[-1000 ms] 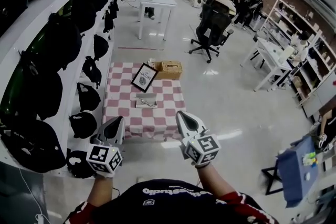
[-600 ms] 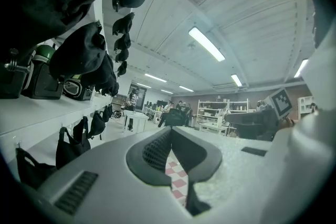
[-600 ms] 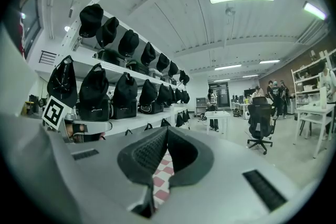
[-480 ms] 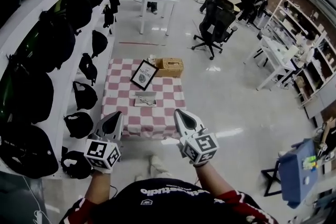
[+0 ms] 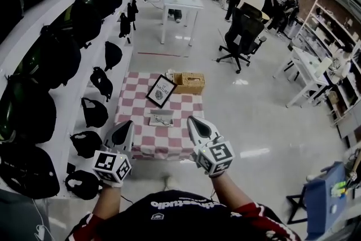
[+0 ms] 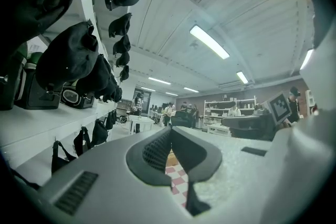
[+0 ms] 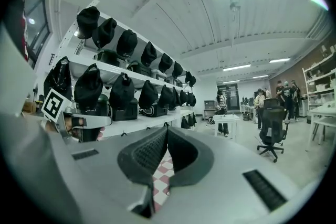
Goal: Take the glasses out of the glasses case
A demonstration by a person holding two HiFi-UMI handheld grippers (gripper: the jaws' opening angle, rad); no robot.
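- The left gripper (image 5: 126, 129) and the right gripper (image 5: 194, 123) are both pressed together and hold nothing. In the left gripper view, the left gripper (image 6: 170, 131) has its tips touching. The right gripper (image 7: 165, 131) looks the same in the right gripper view.
- The small pale open glasses case (image 5: 161, 118) lies on the low surface with the red and white checked cloth (image 5: 167, 143). It sits near the middle, a bit toward the near edge. Both grippers are well apart from it, above the near edge.
- Thin dark glasses (image 5: 161, 120) seem to lie inside the case. They are too small to see well.
- What could go wrong:
  - If a gripper comes in pressed together like this, it may just push the light case along the cloth.
  - If only one gripper pulls on the glasses, I think the case could lift up with them.
  - The glasses are thin, so a hard pinch could bend them, and a soft one could let them slip.
  - The black framed picture (image 5: 161, 91) leans just behind the case, and a long reach could knock it over.
  - The brown woven basket (image 5: 189, 83) sits at the far right corner, out of the way.
- The long side of the case runs left to right, about even with the near edge of the surface. I cannot tell which way the glasses point.
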